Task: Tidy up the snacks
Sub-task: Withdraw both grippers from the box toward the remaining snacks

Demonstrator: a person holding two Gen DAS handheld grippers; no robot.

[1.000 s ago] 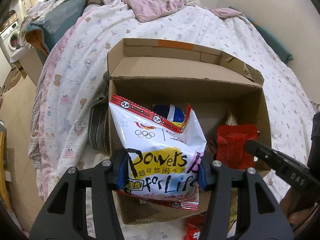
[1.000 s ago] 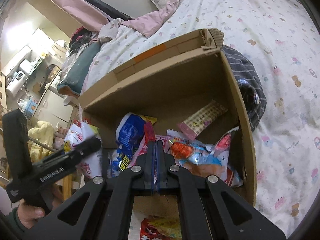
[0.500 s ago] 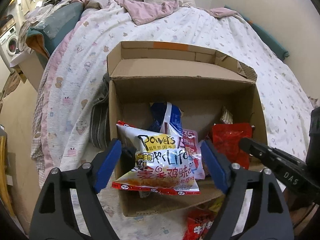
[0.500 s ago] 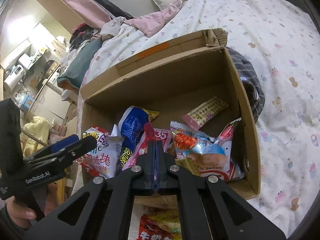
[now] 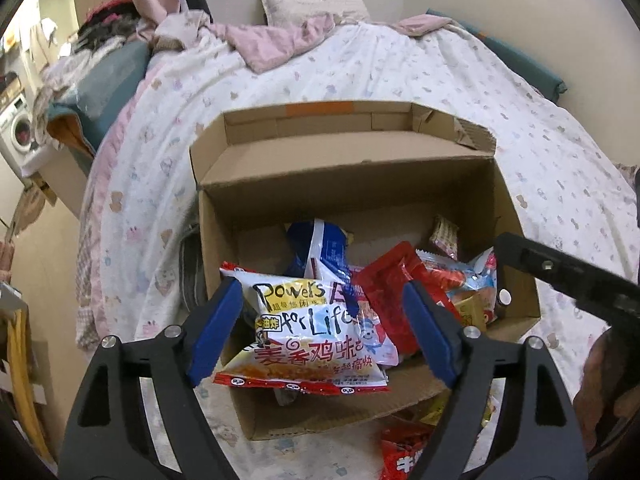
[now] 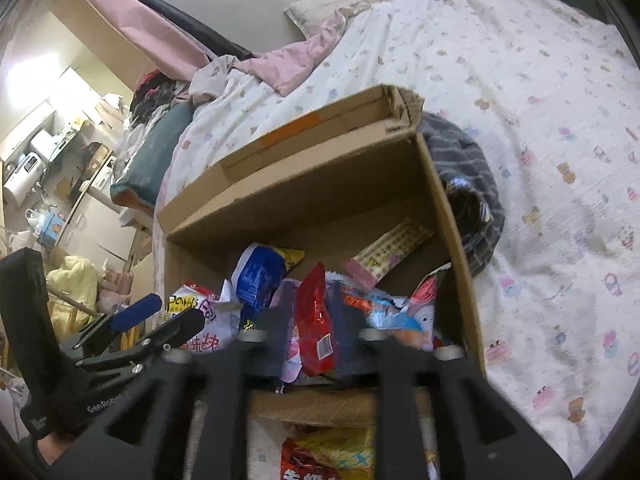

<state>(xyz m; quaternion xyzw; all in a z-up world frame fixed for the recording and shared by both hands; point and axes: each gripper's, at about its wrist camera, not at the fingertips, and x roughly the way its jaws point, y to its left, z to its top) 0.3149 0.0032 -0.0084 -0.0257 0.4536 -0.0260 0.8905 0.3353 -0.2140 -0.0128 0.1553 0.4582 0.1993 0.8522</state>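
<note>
Left wrist view: left hand-held gripper (image 5: 320,332) gapes, clear of the chips bag (image 5: 308,336) in the cardboard box (image 5: 360,160); right hand-held gripper (image 6: 314,340), just opening, straddles a red packet (image 6: 316,320) without pressing it.

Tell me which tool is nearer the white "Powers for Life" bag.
Left. The left tool straddles the white bag, open; the right tool sits farther right, over the red packet.

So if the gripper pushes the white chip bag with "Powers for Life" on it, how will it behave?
The white chip bag looks puffed with air, so probably light and squashy. Its glossy film may slip. It overhangs the cardboard box front edge, so a push could tip it out.
</note>
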